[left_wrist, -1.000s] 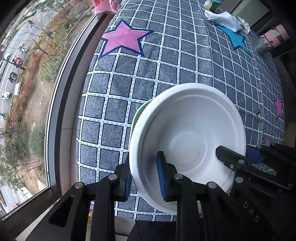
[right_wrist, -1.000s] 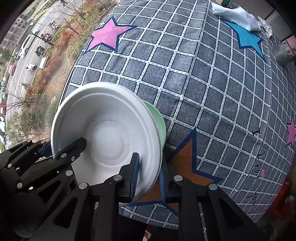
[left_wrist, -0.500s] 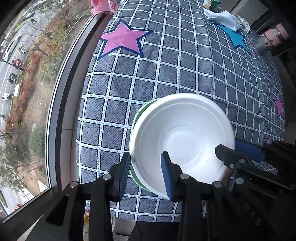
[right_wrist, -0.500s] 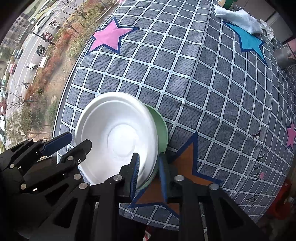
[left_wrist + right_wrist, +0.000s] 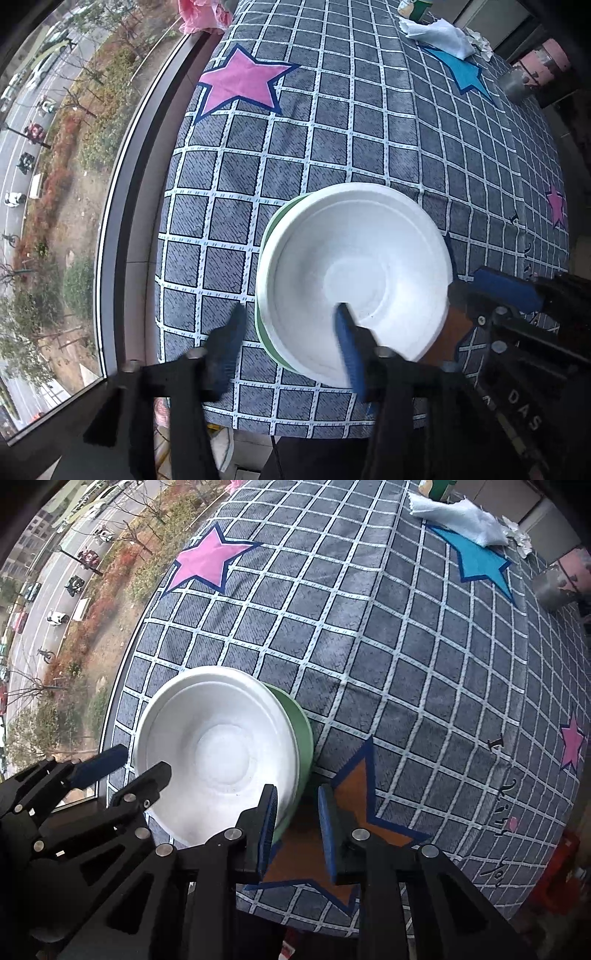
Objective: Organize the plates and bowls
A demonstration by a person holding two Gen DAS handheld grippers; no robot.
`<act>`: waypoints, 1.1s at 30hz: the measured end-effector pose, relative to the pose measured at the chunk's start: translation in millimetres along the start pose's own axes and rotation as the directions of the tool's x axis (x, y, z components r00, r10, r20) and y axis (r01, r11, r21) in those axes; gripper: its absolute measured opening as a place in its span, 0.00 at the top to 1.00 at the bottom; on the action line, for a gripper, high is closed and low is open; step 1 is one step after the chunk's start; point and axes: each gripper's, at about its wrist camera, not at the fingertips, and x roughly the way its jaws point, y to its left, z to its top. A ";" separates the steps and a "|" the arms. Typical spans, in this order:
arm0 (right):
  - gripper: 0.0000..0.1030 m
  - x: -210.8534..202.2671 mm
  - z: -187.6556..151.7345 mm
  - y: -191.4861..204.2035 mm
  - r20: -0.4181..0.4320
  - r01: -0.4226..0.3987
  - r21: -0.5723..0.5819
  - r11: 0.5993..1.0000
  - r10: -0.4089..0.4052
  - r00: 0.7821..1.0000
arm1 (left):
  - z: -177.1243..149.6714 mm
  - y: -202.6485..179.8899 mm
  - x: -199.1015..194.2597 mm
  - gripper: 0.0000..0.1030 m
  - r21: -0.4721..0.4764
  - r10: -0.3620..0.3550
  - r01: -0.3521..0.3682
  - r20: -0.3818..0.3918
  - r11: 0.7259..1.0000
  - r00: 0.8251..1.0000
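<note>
A smooth white bowl (image 5: 354, 273), round with a raised rim and a flat circular base, sits nested in a green bowl (image 5: 301, 746) whose matte rim shows as a thin crescent along 1 side. The pair rests on the worktop (image 5: 369, 122), near its window-side edge and close to the near edge. A woven cloth covers the worktop, grey squares ruled by white lines, with sewn stars: a pink star (image 5: 240, 83) far from the bowls, a blue star (image 5: 480, 561) at the far side, an orange star (image 5: 354, 805) just beside the green bowl.

The left tool (image 5: 291, 339) straddles the white bowl's near rim, 1 blue ribbed pad outside over the cloth, the other inside the bowl. Its jaws are opening and blurred, and neither pad presses on the rim. The right tool (image 5: 295, 819) stands at the opposite rim with its 2 blue pads a little apart; the left pad lies over the rims of both bowls, the right pad over the orange star, and I see no pad pinching the rim.

A crumpled white cloth (image 5: 458, 511) lies at the far end, well apart from the bowls. The middle of the worktop between them is bare cloth. A dark window frame (image 5: 118, 206) runs just beside the worktop's edge.
</note>
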 end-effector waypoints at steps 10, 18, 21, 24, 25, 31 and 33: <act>0.41 -15.0 -13.5 -18.6 0.050 0.016 0.009 1.000 -0.017 0.999 | -15.6 -5.2 -16.0 0.17 0.049 0.053 -0.055 0.042 0.997 0.998; 0.41 -23.4 -21.6 -2.2 0.073 0.041 -0.063 0.997 -0.037 0.997 | -28.4 -13.7 -17.1 0.16 0.049 -0.012 0.009 0.058 0.999 0.998; 0.41 -25.0 -24.1 -0.7 0.077 0.046 -0.071 0.996 -0.040 0.996 | -29.5 -15.4 -20.3 0.16 0.043 0.054 -0.058 0.084 0.997 0.995; 0.41 -25.7 -26.3 -3.8 0.077 0.051 -0.061 0.997 -0.046 0.996 | -32.9 -20.5 -27.7 0.16 0.069 0.080 -0.088 0.117 0.994 0.990; 0.41 -25.4 -26.8 -6.2 0.076 0.054 -0.052 0.997 -0.050 0.996 | -32.9 -21.7 -29.2 0.16 0.072 0.086 -0.096 0.126 0.993 0.988; 0.41 -25.9 -29.6 -13.2 0.074 0.065 -0.036 0.997 -0.063 0.995 | -35.1 -29.1 -42.2 0.16 0.069 0.110 -0.121 0.145 0.990 0.983; 0.41 -26.6 -30.0 -15.2 0.075 0.069 -0.034 0.997 -0.067 0.995 | -35.5 -28.4 -45.3 0.16 0.064 0.103 -0.111 0.121 0.992 0.987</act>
